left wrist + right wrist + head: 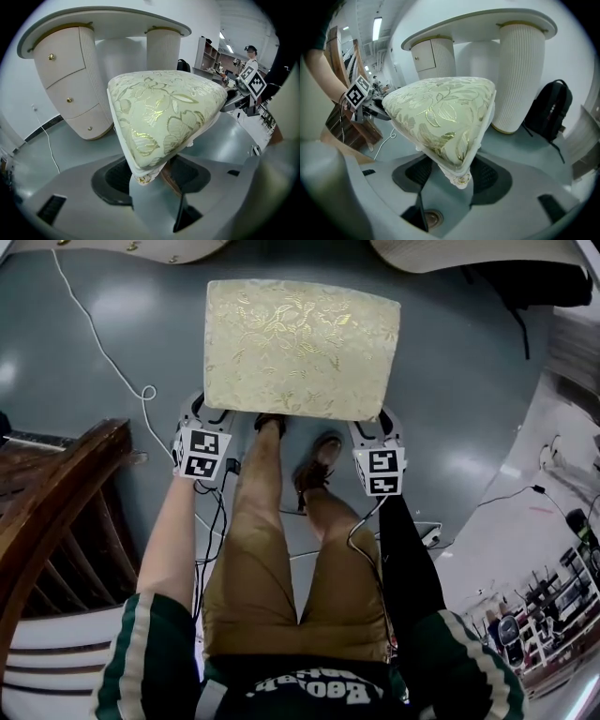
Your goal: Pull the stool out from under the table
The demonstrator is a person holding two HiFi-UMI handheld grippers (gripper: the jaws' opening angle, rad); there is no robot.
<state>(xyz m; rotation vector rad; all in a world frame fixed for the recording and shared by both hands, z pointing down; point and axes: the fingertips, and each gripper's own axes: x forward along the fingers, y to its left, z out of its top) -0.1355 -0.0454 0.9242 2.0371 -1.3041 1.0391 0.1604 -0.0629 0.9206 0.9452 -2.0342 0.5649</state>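
Observation:
The stool (300, 348) has a cream cushion with a gold leaf pattern. It stands on the grey floor, out in front of the white table (478, 251). My left gripper (208, 413) is at its near left corner and my right gripper (380, 423) is at its near right corner. In the left gripper view that corner (145, 168) sits between the jaws of the left gripper (150, 176), which are drawn in on it. The right gripper (454, 176) is shut on the other corner (457, 171) in the same way. Each gripper's marker cube shows in the other's view.
The table (103, 23) has a drawer pedestal (65, 89) and a ribbed column (520, 75). A black backpack (548, 112) leans by the column. A dark wooden piece of furniture (56, 502) stands at my left. A white cable (103, 352) trails over the floor. The person's shoes (314, 465) are just behind the stool.

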